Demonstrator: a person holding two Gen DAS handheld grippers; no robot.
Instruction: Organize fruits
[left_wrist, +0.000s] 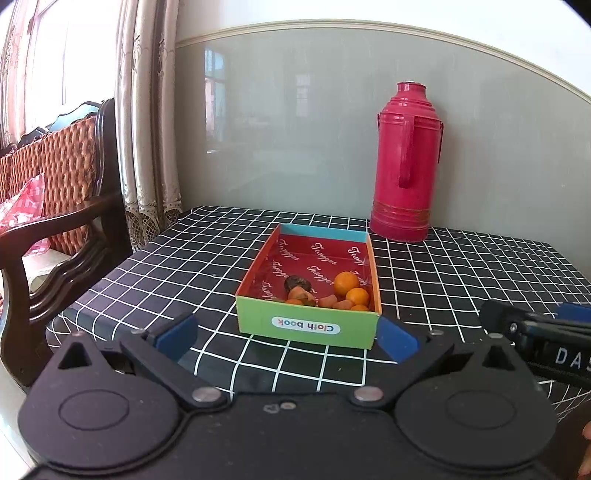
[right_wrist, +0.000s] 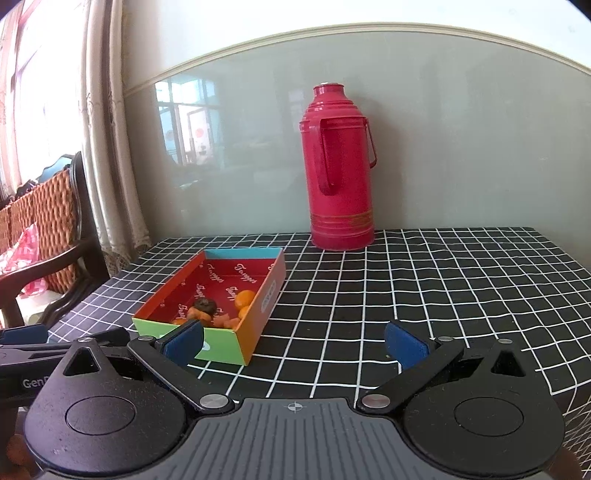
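Gaping wide and empty, both tongs (left_wrist: 287, 336) (right_wrist: 294, 345) face the fruit box (left_wrist: 308, 325).

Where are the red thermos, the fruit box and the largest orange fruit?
red thermos (left_wrist: 406, 166): left wrist view, middle of its body.
fruit box (left_wrist: 306, 326): left wrist view, green front wall.
largest orange fruit (left_wrist: 346, 282): left wrist view, its centre.

Glossy flask (left_wrist: 405, 162), cardboard box (left_wrist: 308, 326)
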